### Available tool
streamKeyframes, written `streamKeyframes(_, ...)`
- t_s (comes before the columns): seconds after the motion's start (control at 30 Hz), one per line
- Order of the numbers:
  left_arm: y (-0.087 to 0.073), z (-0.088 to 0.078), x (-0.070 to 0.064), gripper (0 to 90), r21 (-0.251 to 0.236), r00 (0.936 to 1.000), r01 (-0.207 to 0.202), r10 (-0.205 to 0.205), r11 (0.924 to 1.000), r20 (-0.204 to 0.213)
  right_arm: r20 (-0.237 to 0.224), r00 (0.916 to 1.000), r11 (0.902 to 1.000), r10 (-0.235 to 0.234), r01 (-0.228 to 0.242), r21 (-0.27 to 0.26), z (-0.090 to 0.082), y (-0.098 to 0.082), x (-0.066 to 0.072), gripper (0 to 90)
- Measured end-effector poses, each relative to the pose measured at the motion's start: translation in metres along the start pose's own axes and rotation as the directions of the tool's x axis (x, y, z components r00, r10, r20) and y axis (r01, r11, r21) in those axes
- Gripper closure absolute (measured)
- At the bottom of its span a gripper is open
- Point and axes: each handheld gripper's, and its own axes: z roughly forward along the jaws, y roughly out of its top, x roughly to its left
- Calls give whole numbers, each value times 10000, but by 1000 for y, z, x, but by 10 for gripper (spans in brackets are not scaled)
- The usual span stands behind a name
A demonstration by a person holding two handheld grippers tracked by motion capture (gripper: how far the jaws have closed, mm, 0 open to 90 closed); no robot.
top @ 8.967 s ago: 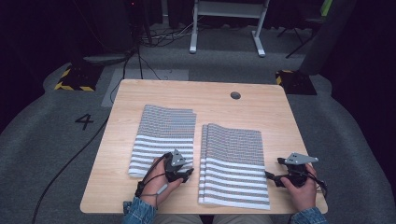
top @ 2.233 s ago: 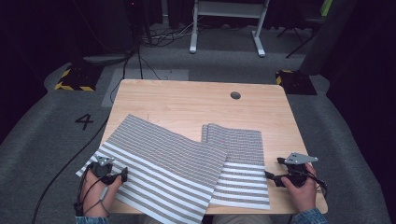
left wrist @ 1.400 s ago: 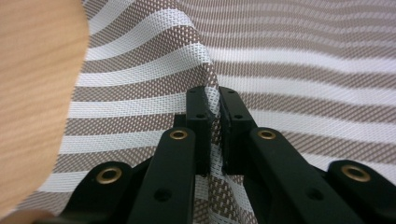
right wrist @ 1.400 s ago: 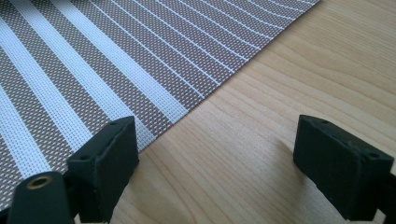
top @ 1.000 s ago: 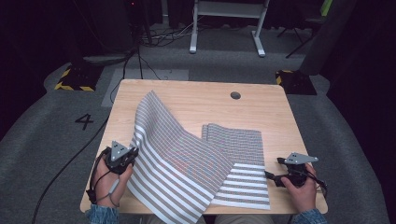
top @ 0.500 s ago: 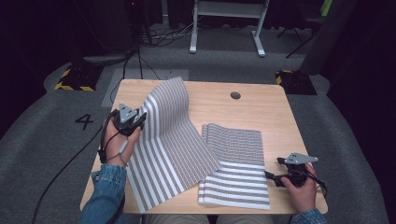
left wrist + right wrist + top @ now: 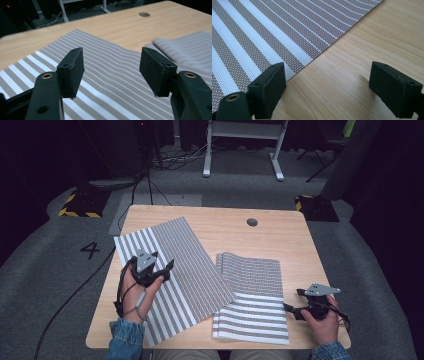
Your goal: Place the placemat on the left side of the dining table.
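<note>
**A:** What takes up most of the scene?

**B:** A wooden table (image 7: 280, 235) on a grey carpeted floor (image 7: 60, 270), with a small round hole (image 7: 252, 222) near its far edge. Two striped mats lie on it.

**A:** Where exactly are the mats?

**B:** The left mat (image 7: 185, 265) lies flat and skewed across the left half, its far corner pointing toward the middle of the table and its left corner reaching the table's left edge. Its right corner overlaps the right mat (image 7: 255, 295), which lies square on the right half, close to the near edge. In the left gripper view the left mat (image 7: 105, 75) spreads under the jaws, and the right mat's (image 7: 190, 50) curled edge shows beyond it.

**A:** And the left gripper?

**B:** The left gripper (image 7: 167, 268) hovers over the left mat, held in the person's left hand (image 7: 135, 292). Its jaws have just been opening; they stand wide apart with nothing between them, and the mat lies loose below.

**A:** The right one?

**B:** The right gripper (image 7: 289, 310) sits low at the right mat's near right edge. In the right gripper view its jaws gape wide, one over the mat's (image 7: 262, 37) corner, the other over bare wood, gripping nothing.
</note>
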Motion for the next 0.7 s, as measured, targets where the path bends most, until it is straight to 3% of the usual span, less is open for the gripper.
streamKeyframes(0.13,-20,-12,-16,362,535,9996,213,-223,9983,170,-2,10000,10000,-9,9,15,0,0,0,141)
streamKeyframes(0.17,-25,-14,-20,362,801,9998,56,-72,9968,206,-4,10000,10000,-5,5,9,0,0,0,141)
streamKeyframes(0.2,-30,-15,-23,362,1101,9995,-123,90,9938,304,-6,10000,10000,18,-18,-22,0,0,0,141)
streamKeyframes(0.3,-46,-17,-35,357,1645,9982,83,-181,9863,579,-8,10000,10000,18,-18,-21,0,0,0,141)
streamKeyframes(0.37,-56,-16,-39,348,2214,9973,97,-256,9751,688,-17,10000,10000,12,-12,-5,0,0,0,140)
streamKeyframes(0.57,-74,-17,-43,307,2944,9996,259,-272,9553,3,-79,10000,10000,22,-22,-34,1,1,-1,139)
streamKeyframes(0.7,-82,-15,-47,284,3437,9996,290,-280,9386,-79,-84,10000,10000,11,-11,-29,1,1,-1,139)
